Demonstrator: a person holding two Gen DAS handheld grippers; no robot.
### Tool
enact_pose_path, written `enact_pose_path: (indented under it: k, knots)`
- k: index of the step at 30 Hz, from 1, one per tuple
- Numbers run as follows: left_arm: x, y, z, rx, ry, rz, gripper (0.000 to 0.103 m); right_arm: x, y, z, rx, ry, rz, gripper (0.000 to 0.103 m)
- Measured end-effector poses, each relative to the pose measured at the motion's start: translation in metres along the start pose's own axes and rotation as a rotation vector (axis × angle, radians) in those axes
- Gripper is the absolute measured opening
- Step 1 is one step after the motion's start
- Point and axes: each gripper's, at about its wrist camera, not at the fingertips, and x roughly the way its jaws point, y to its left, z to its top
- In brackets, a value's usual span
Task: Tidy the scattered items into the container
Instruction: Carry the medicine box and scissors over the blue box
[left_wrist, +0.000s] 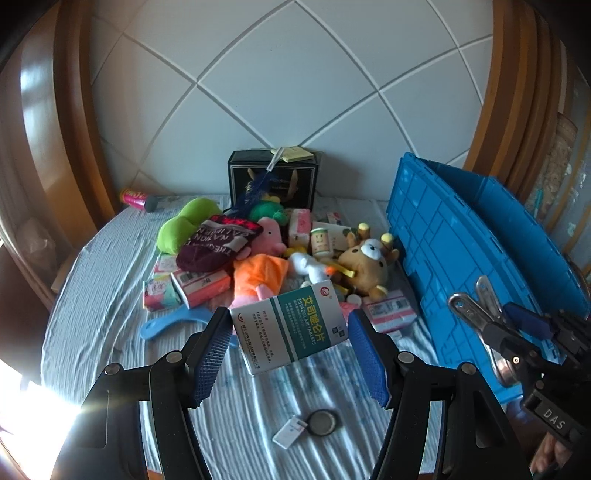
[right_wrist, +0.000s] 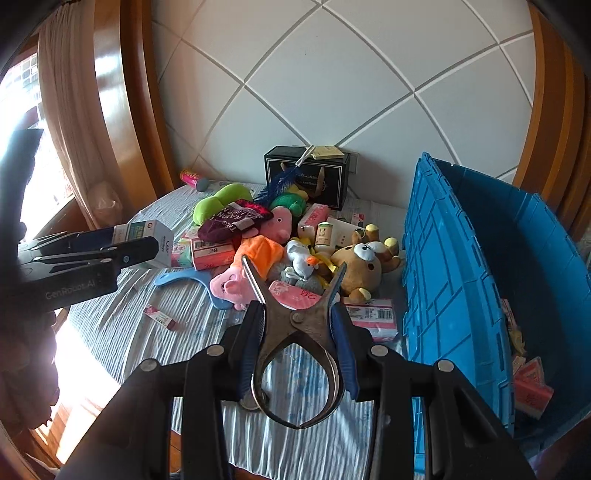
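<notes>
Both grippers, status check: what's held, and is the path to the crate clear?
Left gripper shut on medicine box. Right gripper shut on metal clamp. Blue crate right of both, nothing between.

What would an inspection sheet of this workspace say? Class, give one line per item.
Surface: striped bedsheet, wrinkled.
Job's things: blue crate, open, some packets inside; tablet box; metal clamp.
Clutter: bear plush, pig plush, tissue packs, blue hanger, black box.
Grippers: left gripper holds the tablet box; right gripper holds the metal clamp.
Cables: nothing seen.
Surroundings: white padded wall, wooden frames.
</notes>
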Motion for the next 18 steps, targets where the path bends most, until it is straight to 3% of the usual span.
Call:
enact_pose_path:
  k: [18]
  knots:
    - [0.026,-0.195,0.075,0.187,-0.071,-0.127,0.064,-0.049,-0.162,0.012,0.124,-0.083,-0.109,0.037]
